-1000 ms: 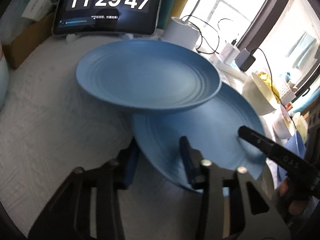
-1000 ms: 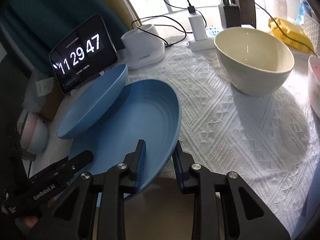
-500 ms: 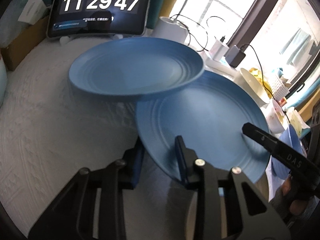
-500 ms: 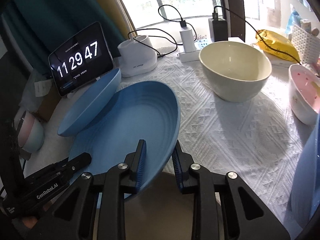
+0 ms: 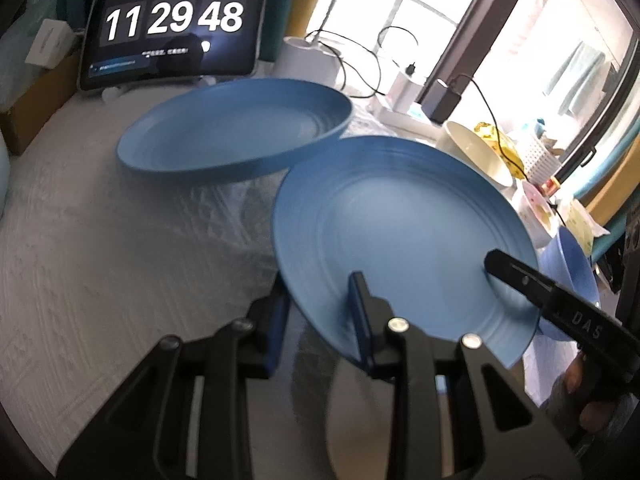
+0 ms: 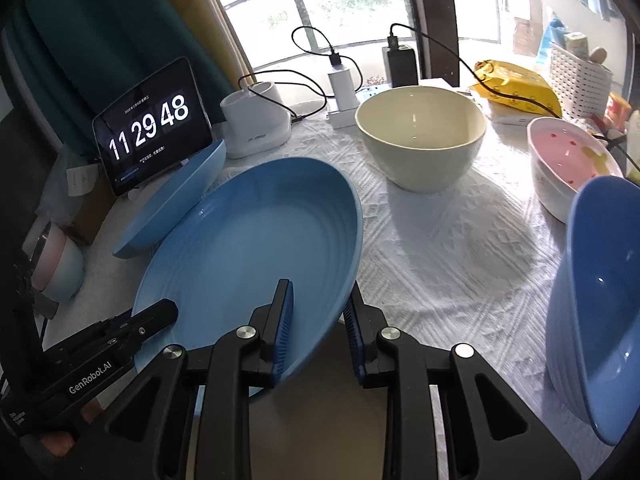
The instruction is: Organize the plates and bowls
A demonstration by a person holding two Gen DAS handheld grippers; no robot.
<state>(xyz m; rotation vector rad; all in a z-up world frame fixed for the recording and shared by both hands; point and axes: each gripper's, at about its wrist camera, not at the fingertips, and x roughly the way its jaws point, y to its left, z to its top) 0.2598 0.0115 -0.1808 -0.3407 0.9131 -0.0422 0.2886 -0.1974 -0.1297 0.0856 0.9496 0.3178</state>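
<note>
Gripping the same blue plate [image 5: 400, 236] from opposite edges, both hand-held grippers are clamped on its rim: the left hand-held gripper [image 5: 320, 312] has just been closing its jaws on the rim nearest its own camera, one pad under the plate and one on top, while the right hand-held gripper [image 6: 316, 320] pinches the opposite rim between its ridged blue pads. Held this way, the plate sits tilted above the white textured cloth of the table [image 6: 440, 264]. Just behind the held plate, toward the tablet clock [image 6: 152, 128], a second blue plate [image 5: 236, 136] lies on the table, its near edge meeting or slightly overlapping the held one. To the right of the held plate in the right wrist view stand a cream bowl [image 6: 420, 140], a pink-lined bowl [image 6: 568, 160] and, nearest that camera, a blue bowl [image 6: 592, 292].
</note>
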